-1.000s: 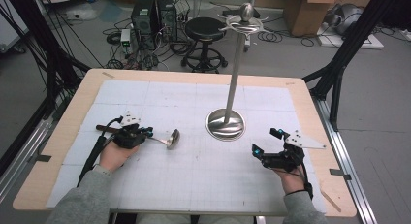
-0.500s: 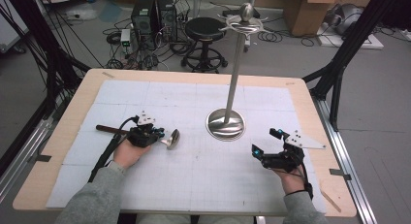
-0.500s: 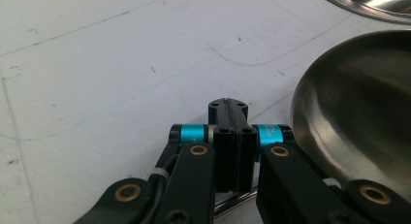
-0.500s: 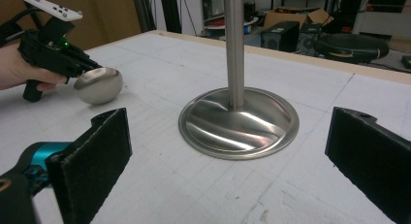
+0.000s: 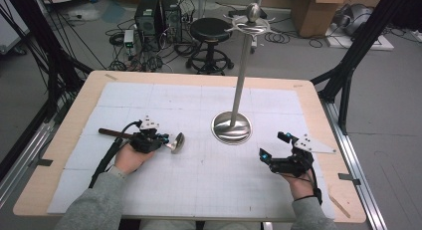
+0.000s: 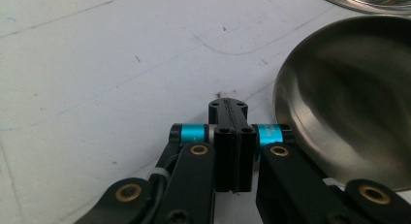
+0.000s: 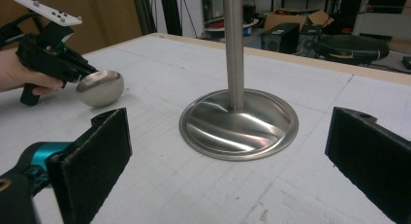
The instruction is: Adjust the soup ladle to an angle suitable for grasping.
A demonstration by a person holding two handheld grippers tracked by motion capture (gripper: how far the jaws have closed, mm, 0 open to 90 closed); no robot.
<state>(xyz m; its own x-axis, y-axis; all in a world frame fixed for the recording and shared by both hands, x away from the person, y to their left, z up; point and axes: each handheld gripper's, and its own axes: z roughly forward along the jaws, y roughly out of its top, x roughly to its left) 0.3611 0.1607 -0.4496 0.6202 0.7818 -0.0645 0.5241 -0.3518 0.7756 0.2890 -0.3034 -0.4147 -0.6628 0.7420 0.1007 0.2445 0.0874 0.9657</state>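
White gridded matting covers the table, and near its left side the left gripper has its jaws pressed fully together, holding nothing; the steel ladle lies just beside their tips (bowl tilted on the mat). Well apart, the right gripper stands wide open, facing the stand

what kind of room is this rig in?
Most likely a robotics or engineering lab. Computer towers with tangled cables sit on the grey floor beyond the table, cardboard boxes are stacked at the back, and black frame struts flank the work surface.
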